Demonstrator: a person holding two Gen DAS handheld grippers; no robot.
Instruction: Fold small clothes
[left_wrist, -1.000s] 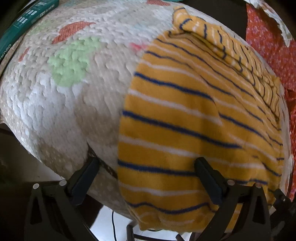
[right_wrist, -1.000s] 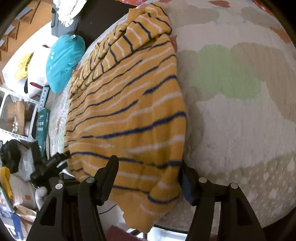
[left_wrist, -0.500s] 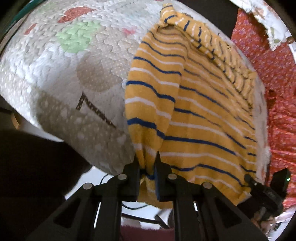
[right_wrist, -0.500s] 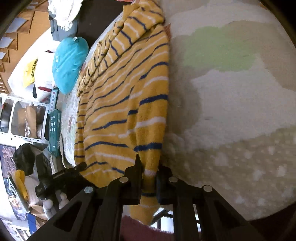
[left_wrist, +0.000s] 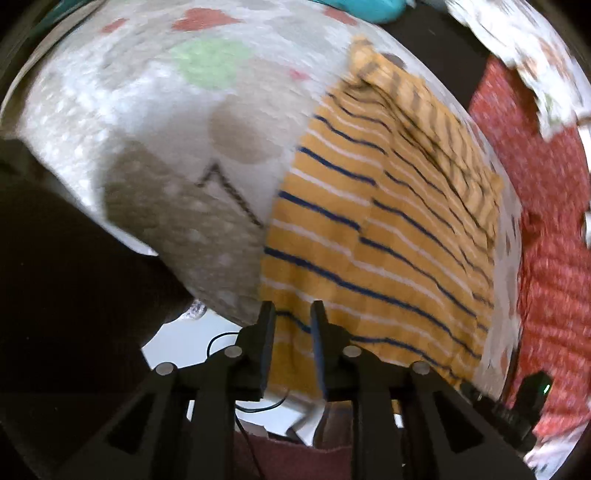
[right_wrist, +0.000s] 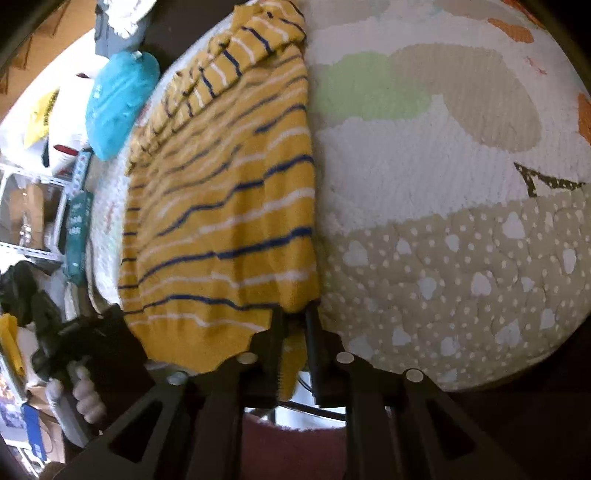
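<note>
Both claws clamp the near hem of the striped yellow top: left claw on 1 corner, right claw on the other. Its long axis runs straight away across the quilted mat, so I'd judge the fold carries the hem forward toward the collar.

Garment: mustard yellow, navy and white stripes. Quilt beneath: white, with pale green, beige, orange patches; near band tan, white dots and clouds. Bag, far left: turquoise. Fabric, right: red, speckled white. Both grippers black.

Yellow striped garment, flat, hem overhanging
</note>
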